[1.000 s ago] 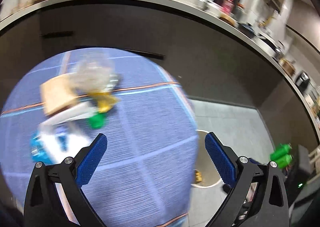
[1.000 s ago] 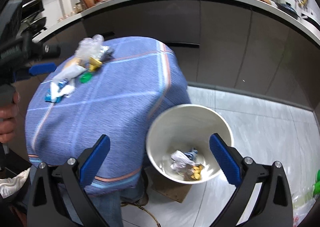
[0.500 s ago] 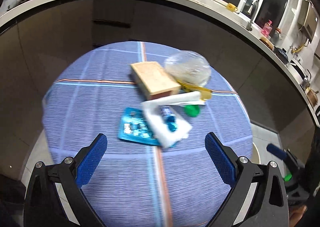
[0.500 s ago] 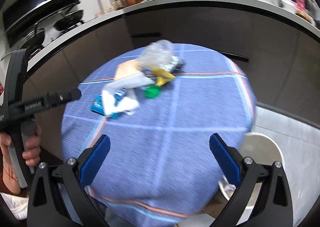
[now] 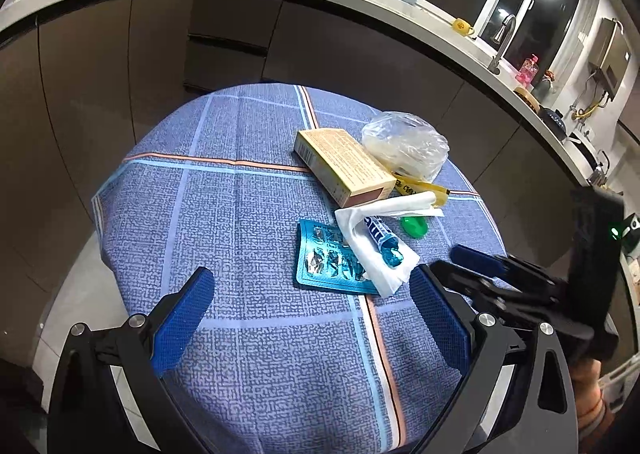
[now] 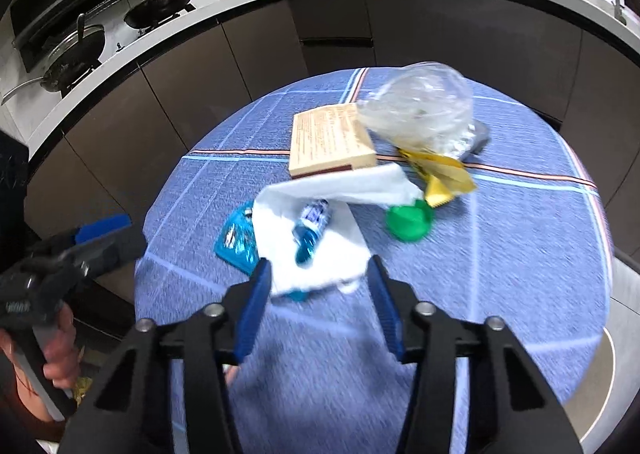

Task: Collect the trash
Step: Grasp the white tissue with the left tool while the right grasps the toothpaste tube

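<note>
The right gripper [image 6: 318, 280] has just been narrowing its jaws and now stands half closed over the near edge of the tissue [image 6: 320, 230]; the tissue's corner lies between the pads, but they do not look to press it yet, so it is not grasping. The left gripper [image 5: 312, 314] hangs wide open and empty above the cloth [image 5: 240, 213], short of the pile. The trash sits together on the far right of the table: tissue with a small blue tube [image 6: 312, 223] on it, a blister pack [image 6: 236, 242] under its edge, a box [image 6: 328, 137], a clear bag [image 6: 420, 105], a yellow wrapper [image 6: 440, 169] and a green cap [image 6: 408, 219]. To pinch well, the right gripper should probably drop lower and take a thick fold, since the tube may roll off when the tissue lifts.
</note>
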